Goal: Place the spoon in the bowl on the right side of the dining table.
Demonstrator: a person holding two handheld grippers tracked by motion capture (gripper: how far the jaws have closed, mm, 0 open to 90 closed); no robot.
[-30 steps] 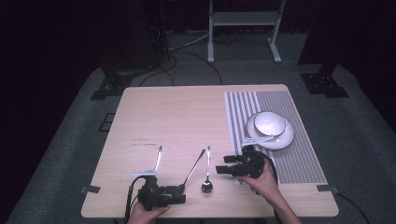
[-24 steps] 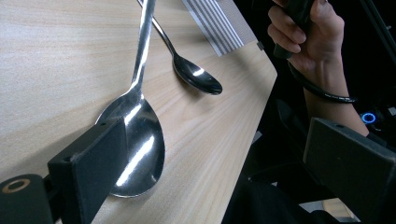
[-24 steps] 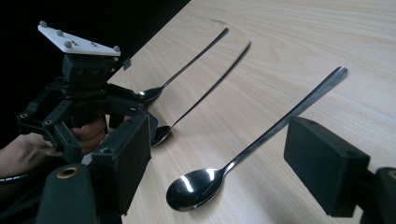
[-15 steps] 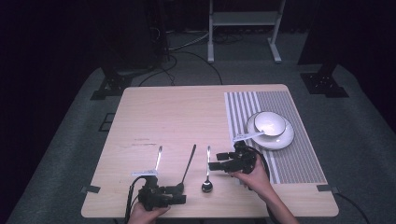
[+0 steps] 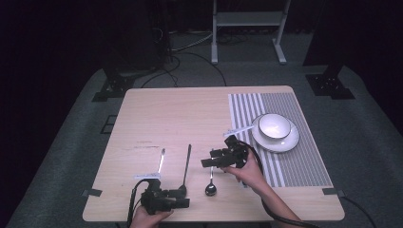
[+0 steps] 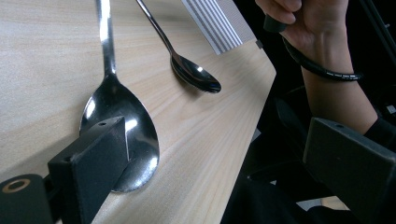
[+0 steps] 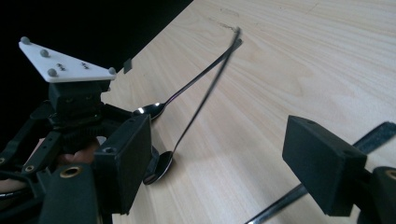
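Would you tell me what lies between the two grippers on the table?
In the high view, the large spoon and the small spoon lie between the left gripper and the right gripper.

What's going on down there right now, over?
Left gripper open, low beside the big spoon's bowl. Right gripper open, hovering above the small spoon. Third utensil lies apart, not blocking.

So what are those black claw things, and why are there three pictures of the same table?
Those are hand-held grippers: a person squeezes one in each hand. The top picture looks down on the wooden table. There the left gripper sits by the near edge, and the right gripper hovers over a small spoon. The other two pictures come from little cameras riding on the grippers. Both have open jaws and hold nothing. The left one's jaw is beside a big spoon. A third utensil lies nearby, and a bowl sits on a plate on a striped mat.
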